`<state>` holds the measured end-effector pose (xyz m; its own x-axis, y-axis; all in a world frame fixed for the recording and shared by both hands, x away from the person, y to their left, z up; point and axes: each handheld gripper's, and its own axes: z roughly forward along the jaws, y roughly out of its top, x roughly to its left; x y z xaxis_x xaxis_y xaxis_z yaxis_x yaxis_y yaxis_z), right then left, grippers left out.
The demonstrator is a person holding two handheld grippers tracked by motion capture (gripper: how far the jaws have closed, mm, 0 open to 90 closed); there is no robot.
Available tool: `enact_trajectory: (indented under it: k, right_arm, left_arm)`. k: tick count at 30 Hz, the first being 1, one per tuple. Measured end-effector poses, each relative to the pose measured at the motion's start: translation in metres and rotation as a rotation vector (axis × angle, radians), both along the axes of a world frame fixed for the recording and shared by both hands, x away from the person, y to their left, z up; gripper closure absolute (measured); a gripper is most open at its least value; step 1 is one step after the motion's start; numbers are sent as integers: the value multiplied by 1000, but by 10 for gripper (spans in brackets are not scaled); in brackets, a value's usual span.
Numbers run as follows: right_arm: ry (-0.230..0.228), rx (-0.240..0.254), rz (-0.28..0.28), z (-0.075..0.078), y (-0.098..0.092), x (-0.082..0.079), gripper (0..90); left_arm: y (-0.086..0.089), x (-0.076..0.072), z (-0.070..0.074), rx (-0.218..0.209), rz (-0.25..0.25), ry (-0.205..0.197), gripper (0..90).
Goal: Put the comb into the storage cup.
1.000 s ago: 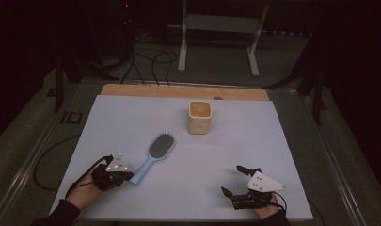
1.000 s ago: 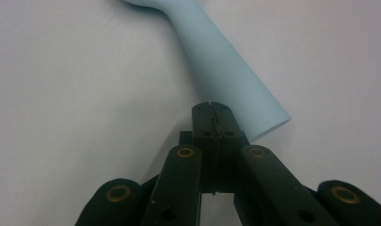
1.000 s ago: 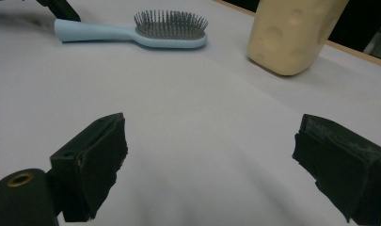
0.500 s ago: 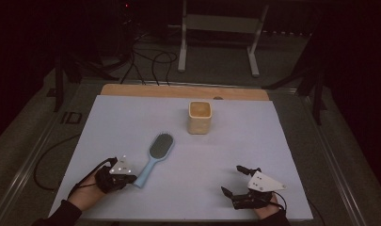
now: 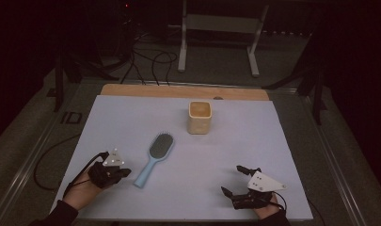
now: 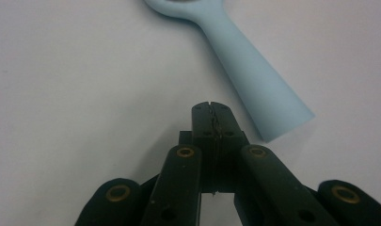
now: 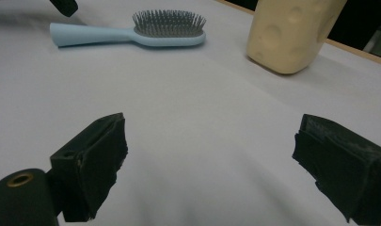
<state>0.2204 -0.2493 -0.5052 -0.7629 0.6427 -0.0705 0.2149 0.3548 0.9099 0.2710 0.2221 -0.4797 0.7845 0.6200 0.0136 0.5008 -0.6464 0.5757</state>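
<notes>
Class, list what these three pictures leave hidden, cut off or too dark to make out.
- Hairbrush: its head is cut off by the top edge of the left gripper view.
- Cream cup: its top is cut off in the right gripper view; its inside is too small in the high view.
- Room behind the table: too dark.

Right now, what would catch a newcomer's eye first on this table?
A light blue hairbrush lies near the middle of the pale table, bristles up, with a cream cup standing beyond it. Near the front edge, the left tongs sit shut beside the brush's handle, while the right tongs gape wide open.
</notes>
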Motion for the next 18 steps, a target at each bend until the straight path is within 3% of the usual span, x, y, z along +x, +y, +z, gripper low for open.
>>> enact_trajectory:
  k: [6, 11, 14, 18]
  right_arm:
    - [-1, 1, 0, 0, 0, 0, 95]
    - [-2, 0, 0, 0, 0, 0, 95]
    - [-4, -7, 2, 0, 1, -1, 95]
    - [-2, -1, 1, 0, 0, 0, 95]
  left_arm:
    - [-1, -1, 12, -4, 42, -8, 895]
    - [-1, 2, 24, -32, 82, -6, 880]
    - [-4, 4, 29, -33, 115, 14, 880]
    - [-9, 7, 34, -35, 121, 41, 879]
